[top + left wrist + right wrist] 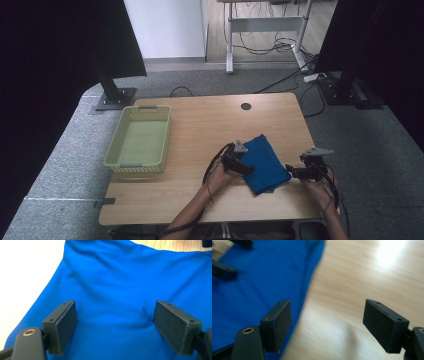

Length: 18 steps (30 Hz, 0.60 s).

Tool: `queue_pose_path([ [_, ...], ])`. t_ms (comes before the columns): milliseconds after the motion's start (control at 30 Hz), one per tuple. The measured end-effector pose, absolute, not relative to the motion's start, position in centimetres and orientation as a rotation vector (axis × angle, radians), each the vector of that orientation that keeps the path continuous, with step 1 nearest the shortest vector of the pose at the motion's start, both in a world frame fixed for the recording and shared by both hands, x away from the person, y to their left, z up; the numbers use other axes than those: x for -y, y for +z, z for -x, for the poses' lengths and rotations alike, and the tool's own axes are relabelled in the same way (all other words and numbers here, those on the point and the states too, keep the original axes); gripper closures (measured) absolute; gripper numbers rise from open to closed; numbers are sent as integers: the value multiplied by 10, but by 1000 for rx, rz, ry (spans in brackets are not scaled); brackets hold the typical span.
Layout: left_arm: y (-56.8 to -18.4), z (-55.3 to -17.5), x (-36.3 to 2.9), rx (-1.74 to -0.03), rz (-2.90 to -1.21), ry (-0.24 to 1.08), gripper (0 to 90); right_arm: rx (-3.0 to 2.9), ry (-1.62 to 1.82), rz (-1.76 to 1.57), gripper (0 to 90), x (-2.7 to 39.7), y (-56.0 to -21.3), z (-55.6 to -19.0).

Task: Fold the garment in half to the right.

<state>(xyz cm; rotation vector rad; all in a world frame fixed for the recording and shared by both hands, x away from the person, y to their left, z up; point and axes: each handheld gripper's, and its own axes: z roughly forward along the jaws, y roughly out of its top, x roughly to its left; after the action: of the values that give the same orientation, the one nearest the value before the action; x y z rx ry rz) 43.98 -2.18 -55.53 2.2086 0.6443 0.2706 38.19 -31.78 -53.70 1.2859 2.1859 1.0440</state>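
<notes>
A folded blue cloth (265,162) lies on the wooden table (200,130), right of centre near the front. My left gripper (246,169) rests over the cloth's left edge, jaws wide apart. In the left gripper view the cloth (120,285) spreads flat beneath and between the open jaws of that gripper (115,325), unpinched. My right gripper (291,171) hovers at the cloth's right edge. In the right gripper view this gripper (327,325) is open, its left jaw over the cloth's (257,282) hem and its right jaw over bare wood (362,277).
A pale green plastic basket (114,145) stands on the left part of the table, nothing inside it. A round cable hole (245,106) sits near the far edge. The other gripper's black jaws (224,270) show at the top left of the right gripper view.
</notes>
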Motion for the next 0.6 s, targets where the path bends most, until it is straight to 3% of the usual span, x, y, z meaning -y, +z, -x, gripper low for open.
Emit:
queue_pose_path([
  [367, -555, -439, 21, -653, -2210, 275, 187, -2235, 1094, -1221, 200, 263, -535, -447],
  [600, -555, -439, 21, -659, -2205, 271, 186, -2224, 976, -1318, 192, 256, -550, -482],
])
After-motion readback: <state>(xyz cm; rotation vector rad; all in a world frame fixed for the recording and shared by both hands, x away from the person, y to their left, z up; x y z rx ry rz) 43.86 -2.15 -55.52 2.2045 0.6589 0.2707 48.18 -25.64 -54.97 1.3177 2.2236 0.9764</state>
